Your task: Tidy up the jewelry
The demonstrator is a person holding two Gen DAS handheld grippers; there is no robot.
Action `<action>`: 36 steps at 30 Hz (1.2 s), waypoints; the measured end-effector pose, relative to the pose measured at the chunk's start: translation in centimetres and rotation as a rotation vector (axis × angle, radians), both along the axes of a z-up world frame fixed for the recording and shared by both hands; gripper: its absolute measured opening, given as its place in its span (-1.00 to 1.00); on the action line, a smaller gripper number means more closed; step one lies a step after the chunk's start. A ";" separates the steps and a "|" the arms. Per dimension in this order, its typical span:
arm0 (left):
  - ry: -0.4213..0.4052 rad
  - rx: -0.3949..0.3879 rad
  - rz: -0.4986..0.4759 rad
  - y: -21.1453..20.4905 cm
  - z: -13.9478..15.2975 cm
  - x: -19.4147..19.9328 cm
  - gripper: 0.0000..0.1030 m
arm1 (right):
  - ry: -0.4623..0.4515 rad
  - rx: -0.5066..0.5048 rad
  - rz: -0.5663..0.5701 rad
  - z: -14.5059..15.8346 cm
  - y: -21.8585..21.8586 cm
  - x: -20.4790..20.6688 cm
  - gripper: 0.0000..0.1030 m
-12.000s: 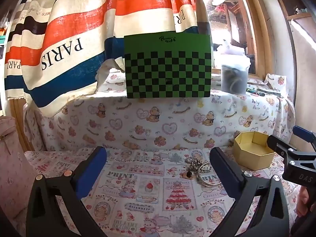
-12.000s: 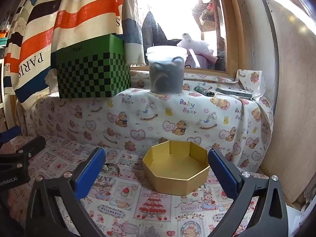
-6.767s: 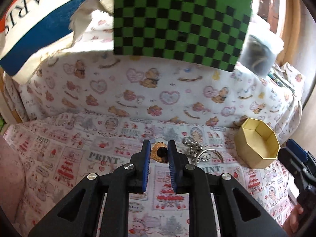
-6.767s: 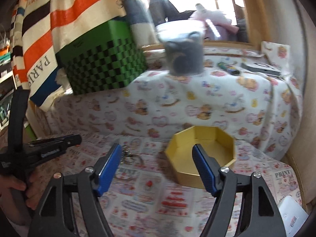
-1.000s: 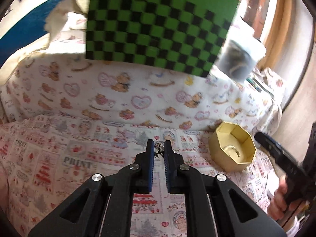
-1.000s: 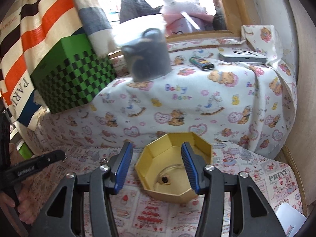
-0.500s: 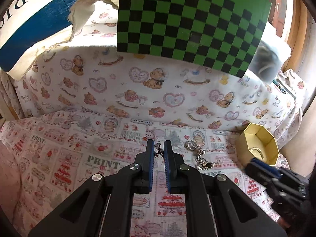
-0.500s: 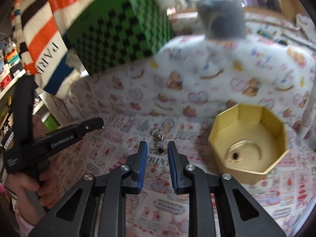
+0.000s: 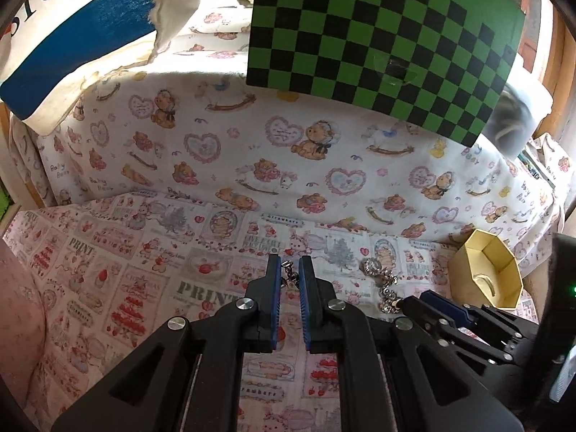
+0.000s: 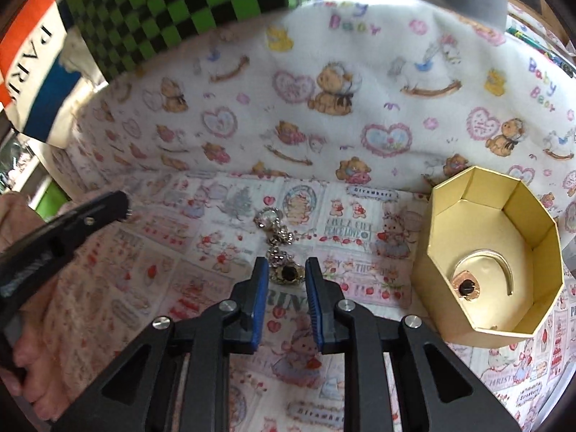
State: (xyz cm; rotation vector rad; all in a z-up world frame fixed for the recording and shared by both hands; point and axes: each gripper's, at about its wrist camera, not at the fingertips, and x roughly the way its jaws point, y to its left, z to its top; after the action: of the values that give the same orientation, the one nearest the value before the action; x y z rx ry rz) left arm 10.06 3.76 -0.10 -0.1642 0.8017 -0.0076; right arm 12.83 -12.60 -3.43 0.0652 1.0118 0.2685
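A desk [image 10: 201,280] covered with a pale cotton cloth printed in pink and red vignettes of rabbits, bears, trees and words carries the things. At its back edge the surface rises into an upper step [image 10: 360,82] draped in white fabric with teddy bears, hearts and rocking horses.

On the lower cloth, at the right, stands an open gold cardboard box with many flat sides [image 10: 540,280] [image 9: 464,266]. Near the middle lies a silvery beaded chain with a dark stone piece [image 10: 277,241] [image 9: 381,280], stretched from back to front, apart from the box.

On the upper step rest a green-and-black checkered box [image 9: 381,32] [image 10: 172,3] and, beside it, a blurred grey translucent tub [image 9: 514,122].
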 end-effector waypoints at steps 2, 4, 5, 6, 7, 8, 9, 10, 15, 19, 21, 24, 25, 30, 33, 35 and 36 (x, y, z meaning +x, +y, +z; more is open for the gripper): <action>-0.009 -0.004 -0.001 -0.1 0.3 -0.3 -0.83 | 0.000 0.004 -0.013 -0.4 0.0 0.2 -0.62; -0.020 0.006 0.001 -0.3 0.6 -0.5 -0.83 | 0.003 0.007 -0.019 -0.7 0.1 0.3 -0.64; -0.024 0.016 0.004 -0.4 0.7 -0.6 -0.83 | 0.002 -0.001 -0.024 -0.8 0.1 0.4 -0.68; -0.026 0.025 0.006 -0.5 0.7 -0.6 -0.83 | 0.002 -0.007 -0.025 -0.9 0.2 0.4 -0.78; -0.025 0.033 0.005 -0.6 0.7 -0.6 -0.83 | 0.002 -0.014 -0.024 -1.1 0.5 0.6 -0.81; -0.022 0.036 0.003 -0.7 0.7 -0.6 -0.83 | -0.003 -0.015 -0.019 -1.1 0.6 0.6 -0.86; -0.019 0.036 0.002 -0.7 0.6 -0.5 -0.83 | -0.002 -0.017 -0.014 -1.1 0.7 0.6 -0.86; -0.016 0.036 0.002 -0.7 0.5 -0.5 -0.83 | -0.002 -0.025 -0.009 -0.9 0.7 0.4 -0.86; -0.018 0.041 0.004 -1.0 0.3 -0.3 -0.83 | -0.056 -0.025 0.019 1.0 -0.3 -1.4 -0.86; -0.020 0.033 -0.022 -1.7 0.4 -0.4 -0.83 | -0.079 0.002 0.035 2.2 -2.2 -3.5 -0.86; -0.018 0.033 -0.037 -2.2 0.4 -0.5 -0.83 | -0.089 0.028 0.029 2.7 -3.3 -4.2 -0.86; -0.013 0.043 -0.060 -3.1 0.4 -0.5 -0.83 | -0.097 0.085 0.011 3.1 -5.1 -4.5 -0.86; -0.014 0.055 -0.063 -3.4 0.4 -0.5 -0.83 | -0.103 0.104 0.001 3.2 -5.7 -4.7 -0.86; 0.018 0.057 -0.086 -4.2 -0.4 0.0 -0.83 | -0.098 0.146 -0.038 3.3 -8.3 -5.1 -0.86; 0.032 0.047 -0.099 -4.6 -0.9 0.1 -0.83 | -0.118 0.159 -0.061 3.9 -9.6 -5.4 -0.86; 0.026 0.045 -0.110 -5.0 -1.1 0.0 -0.83 | -0.142 0.167 -0.080 4.7 -10.9 -5.7 -0.86; 0.021 0.037 -0.122 -5.2 -1.1 -0.1 -0.83 | -0.163 0.160 -0.095 5.2 -11.5 -5.8 -0.86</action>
State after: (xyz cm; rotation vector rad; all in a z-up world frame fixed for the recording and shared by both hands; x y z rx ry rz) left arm 10.00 -1.39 -1.17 -0.0802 0.8318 -0.1060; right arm 6.99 -24.08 1.81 0.2325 0.8217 0.2626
